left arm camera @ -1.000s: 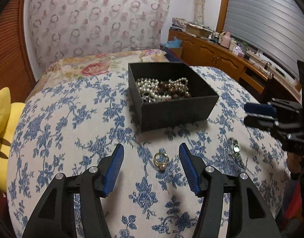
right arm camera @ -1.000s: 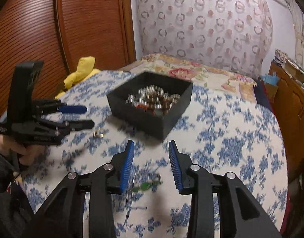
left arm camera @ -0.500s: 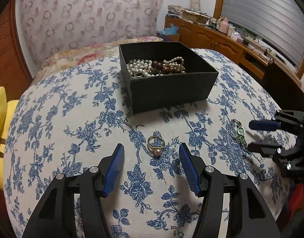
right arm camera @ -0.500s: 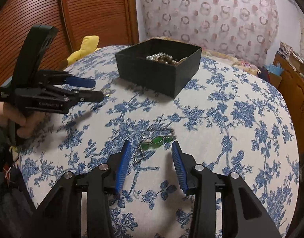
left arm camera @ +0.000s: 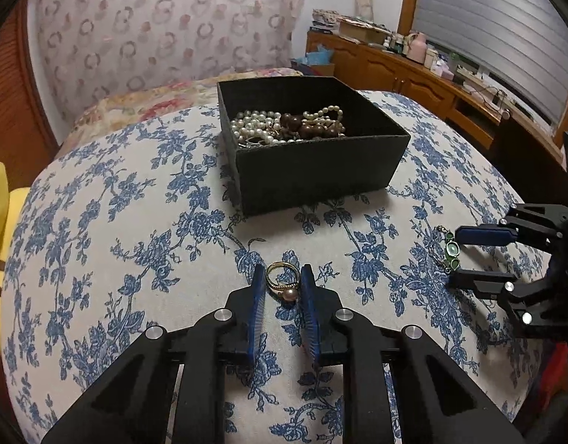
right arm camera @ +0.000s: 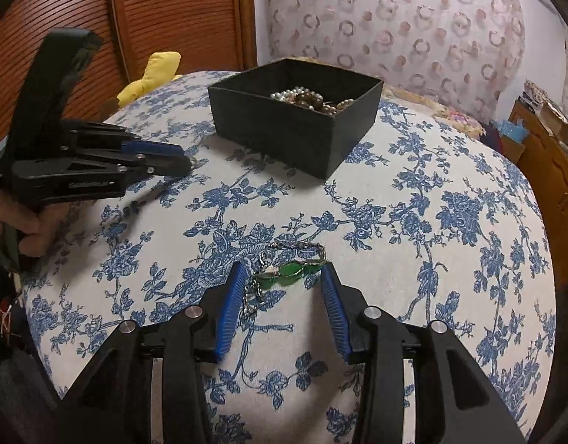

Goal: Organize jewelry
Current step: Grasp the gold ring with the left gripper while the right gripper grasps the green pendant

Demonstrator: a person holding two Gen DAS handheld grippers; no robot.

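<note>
Left wrist: left gripper (left arm camera: 283,288) fingers narrowed around gold pearl ring (left arm camera: 282,284); right gripper (right arm camera: 283,309) wide over green-stone chain bracelet (right arm camera: 284,273); ring may squirt out.

Big bed cover (left arm camera: 143,229) with blue flowers. Brown wood cupboard (left arm camera: 402,74) under window blinds (left arm camera: 506,29). Ring-pattern curtain (right arm camera: 395,22) behind.

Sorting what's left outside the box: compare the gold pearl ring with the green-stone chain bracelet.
The gold ring with a pearl is a small closed band; the green-stone chain bracelet lies strung out. The left gripper has narrowed closely around the ring; the right gripper stands wider about the bracelet. Both rest on the blue floral cloth, outside the black box.
</note>
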